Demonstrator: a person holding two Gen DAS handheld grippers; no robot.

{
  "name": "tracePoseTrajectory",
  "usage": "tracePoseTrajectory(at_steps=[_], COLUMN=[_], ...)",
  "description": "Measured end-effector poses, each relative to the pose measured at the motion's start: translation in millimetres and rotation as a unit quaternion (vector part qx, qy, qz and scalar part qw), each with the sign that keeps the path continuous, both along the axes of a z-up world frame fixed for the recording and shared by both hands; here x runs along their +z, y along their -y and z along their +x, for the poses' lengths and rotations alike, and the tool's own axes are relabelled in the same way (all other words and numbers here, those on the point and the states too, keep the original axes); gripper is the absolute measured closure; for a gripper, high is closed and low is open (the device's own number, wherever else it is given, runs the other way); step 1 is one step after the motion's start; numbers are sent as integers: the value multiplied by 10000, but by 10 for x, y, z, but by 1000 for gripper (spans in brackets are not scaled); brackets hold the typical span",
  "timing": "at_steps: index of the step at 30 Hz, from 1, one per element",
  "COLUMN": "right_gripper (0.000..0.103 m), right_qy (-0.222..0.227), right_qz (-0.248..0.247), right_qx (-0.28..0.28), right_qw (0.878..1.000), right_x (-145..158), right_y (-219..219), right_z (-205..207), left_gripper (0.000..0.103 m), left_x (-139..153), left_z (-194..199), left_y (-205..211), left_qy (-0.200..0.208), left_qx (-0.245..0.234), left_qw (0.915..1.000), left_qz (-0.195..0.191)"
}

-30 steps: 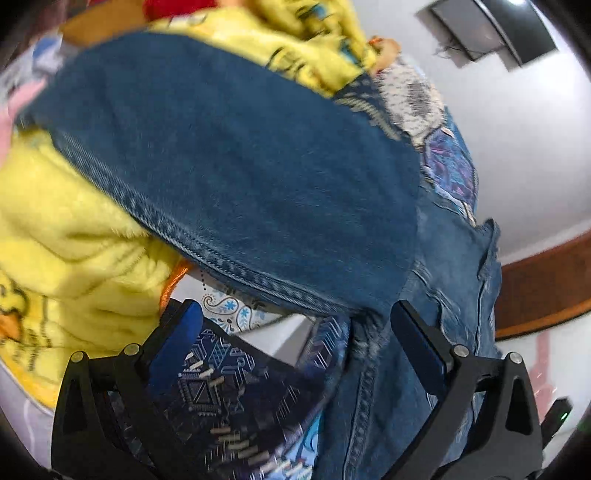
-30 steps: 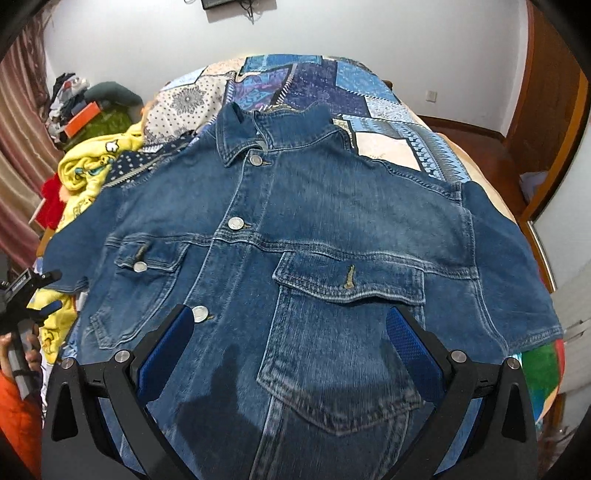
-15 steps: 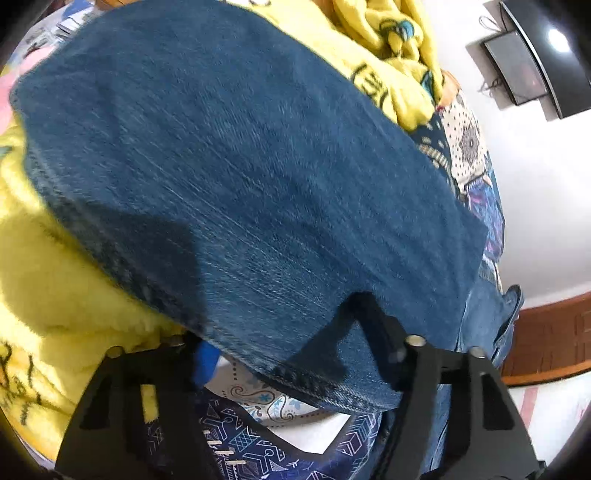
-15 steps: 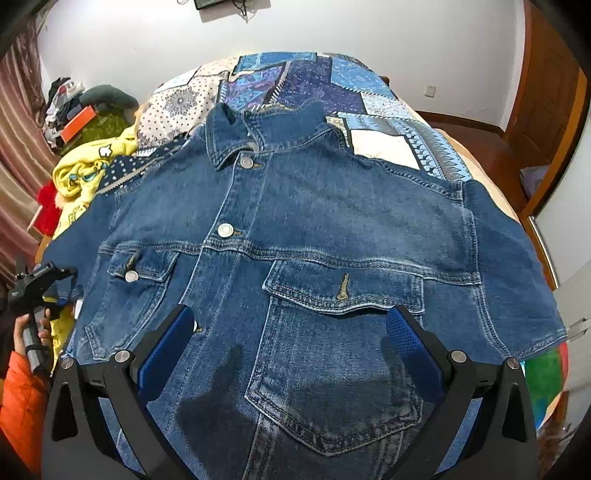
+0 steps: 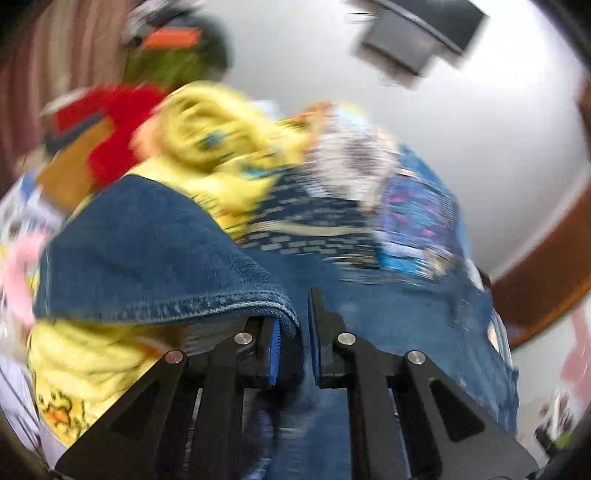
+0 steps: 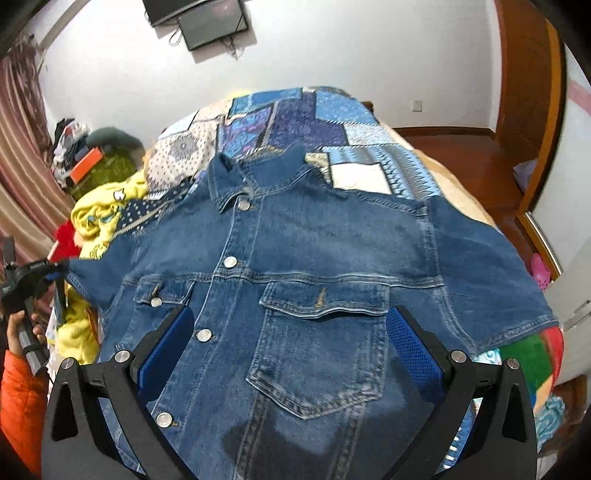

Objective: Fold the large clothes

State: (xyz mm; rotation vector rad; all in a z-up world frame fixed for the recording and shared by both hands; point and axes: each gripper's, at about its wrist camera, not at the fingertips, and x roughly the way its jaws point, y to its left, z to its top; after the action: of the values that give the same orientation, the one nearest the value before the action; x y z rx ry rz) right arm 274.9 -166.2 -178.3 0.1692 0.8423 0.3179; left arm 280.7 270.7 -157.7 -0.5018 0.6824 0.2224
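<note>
A blue denim jacket (image 6: 314, 258) lies front up, buttoned, spread across the bed, collar at the far end. My right gripper (image 6: 291, 332) is open and empty, hovering over the jacket's lower front near the chest pocket. My left gripper (image 5: 293, 328) is shut on the hem of the jacket's left sleeve (image 5: 155, 266), which drapes over its left finger. The left gripper also shows in the right wrist view (image 6: 37, 277) at the far left, holding the sleeve end. The left wrist view is blurred.
A patchwork quilt (image 6: 295, 118) covers the bed. A yellow garment (image 6: 99, 214) and red cloth (image 6: 66, 236) are piled at the bed's left side. A wall screen (image 6: 210, 26) hangs behind. A wooden door (image 6: 528, 92) and floor lie to the right.
My left gripper has closed on the sleeve hem and swung upward, blurring its view. The right gripper has tilted up a little, showing more wall; the jacket body lies as before.
</note>
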Motion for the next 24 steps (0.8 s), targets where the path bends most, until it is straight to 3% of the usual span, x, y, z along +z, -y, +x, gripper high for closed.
tracePoseTrajectory(at_steps=[4, 7, 11, 14, 17, 19, 21, 24], right_gripper=[0, 0, 0, 0, 0, 0, 0, 0], right_qy=[5, 54, 94, 93, 83, 62, 55, 34], right_qz=[113, 215, 248, 296, 253, 168, 97, 119], right_qx=[-95, -118, -178, -246, -355, -405, -419, -397], right_qw=[9999, 9997, 9995, 9992, 9990, 9990, 9991, 9991], right_x=[39, 68, 90, 85, 55, 33, 1, -31], right_y=[141, 254, 389, 512, 607, 624, 623, 603], right_z=[-61, -142, -236, -284, -279, -280, -272, -281], left_gripper=[91, 91, 90, 88, 62, 38, 33, 29], left_x=[231, 145, -338, -652, -723, -688, -637, -532], left_z=[140, 306, 465, 451, 297, 211, 108, -36], left_y=[825, 1493, 2056, 2177, 2155, 2103, 2040, 1803], left_qy=[218, -5, -936, -1493, -1563, -1491, -1476, -1416], left_qx=[-1019, -1841, -2440, -2441, -2587, -2777, -2756, -2425], left_qw=[9937, 9804, 9620, 9546, 9517, 9487, 9495, 9593], left_qz=[412, 704, 797, 833, 539, 259, 260, 297])
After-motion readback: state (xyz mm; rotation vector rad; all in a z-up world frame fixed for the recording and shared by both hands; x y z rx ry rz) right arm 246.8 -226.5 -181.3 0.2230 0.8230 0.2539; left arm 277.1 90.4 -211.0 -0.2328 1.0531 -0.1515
